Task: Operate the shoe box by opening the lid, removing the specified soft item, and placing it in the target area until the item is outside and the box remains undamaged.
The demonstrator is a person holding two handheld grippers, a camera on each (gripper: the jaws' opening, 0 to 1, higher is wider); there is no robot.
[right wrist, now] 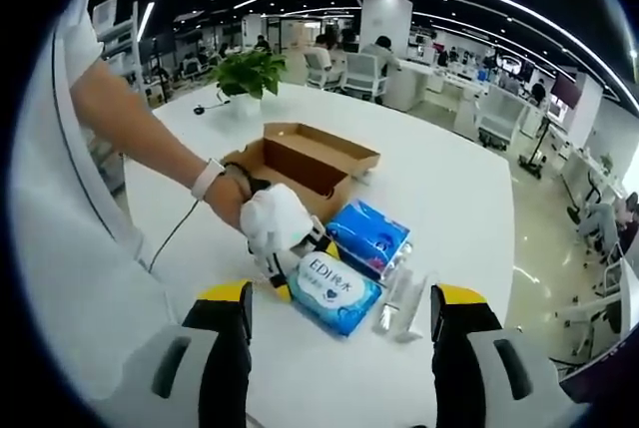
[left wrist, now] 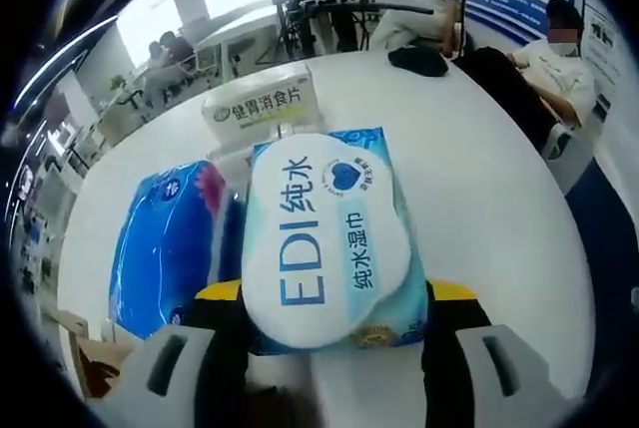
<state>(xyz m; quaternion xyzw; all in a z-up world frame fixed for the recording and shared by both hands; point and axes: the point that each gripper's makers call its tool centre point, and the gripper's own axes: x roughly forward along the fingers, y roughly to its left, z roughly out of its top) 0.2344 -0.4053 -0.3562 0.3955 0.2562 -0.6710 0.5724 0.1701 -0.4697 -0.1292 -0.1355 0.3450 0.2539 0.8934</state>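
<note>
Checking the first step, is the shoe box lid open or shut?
Open: the shoe box shows its brown inside, lid flap folded back on the white table.

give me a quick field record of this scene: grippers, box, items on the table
left gripper: shut on the wet wipes pack, held just above the white table
right gripper: open, holding nothing, back from the items
shoe box: brown cardboard, lid open, on the table
blue tissue pack: on the table beside the box
clear plastic piece: on the table next to the wipes
small labelled box: beyond the wipes
potted plant: far table edge
</note>
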